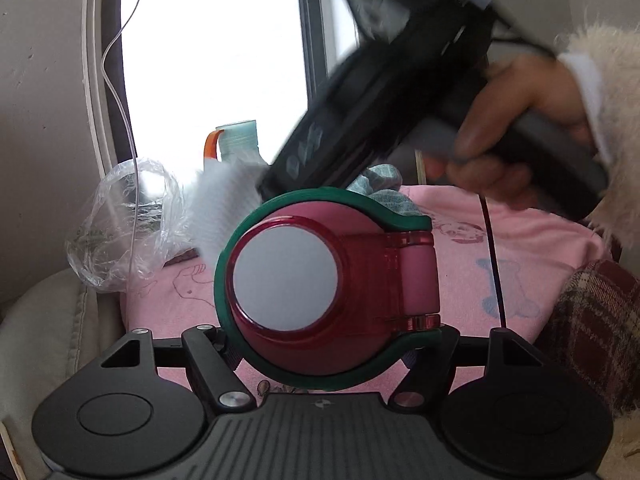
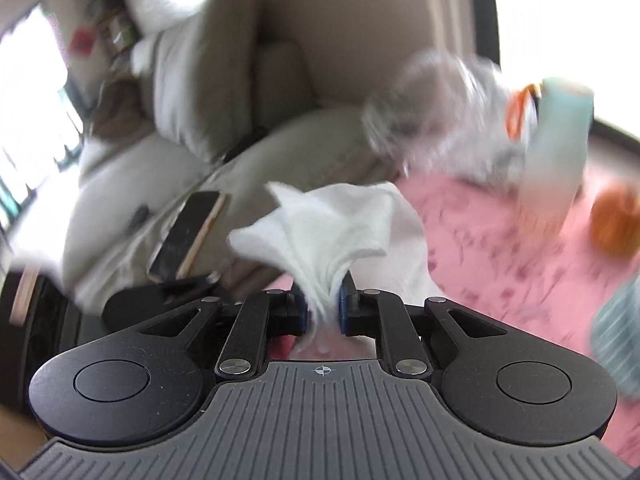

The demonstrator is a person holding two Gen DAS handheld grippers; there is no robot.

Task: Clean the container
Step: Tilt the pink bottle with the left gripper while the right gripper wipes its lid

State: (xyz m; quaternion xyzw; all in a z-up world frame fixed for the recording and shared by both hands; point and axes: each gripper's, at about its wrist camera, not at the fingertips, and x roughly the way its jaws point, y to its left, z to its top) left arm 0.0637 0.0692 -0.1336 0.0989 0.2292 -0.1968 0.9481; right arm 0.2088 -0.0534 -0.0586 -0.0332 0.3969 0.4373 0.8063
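In the left wrist view my left gripper [image 1: 328, 346] is shut on a red container [image 1: 332, 280] with a green rim. The container's round grey end faces the camera and its hinged red clasp is on the right. Above it hangs my right gripper [image 1: 360, 112], black and blurred, held by a hand [image 1: 504, 136] in a fluffy cream sleeve. A white tissue [image 1: 224, 204] trails from that gripper just left of the container's rim. In the right wrist view my right gripper [image 2: 323, 306] is shut on the bunched white tissue [image 2: 328, 232], which fans out above the blue pads.
A pink printed cloth [image 1: 520, 256] covers the surface. At the back are a crumpled clear plastic bag [image 1: 120, 216], a teal bottle [image 1: 238, 140] with an orange strap and a teal striped cloth [image 1: 384, 178]. On the beige sofa [image 2: 208, 92] lies a phone [image 2: 182, 236]. An orange object [image 2: 616, 224] sits far right.
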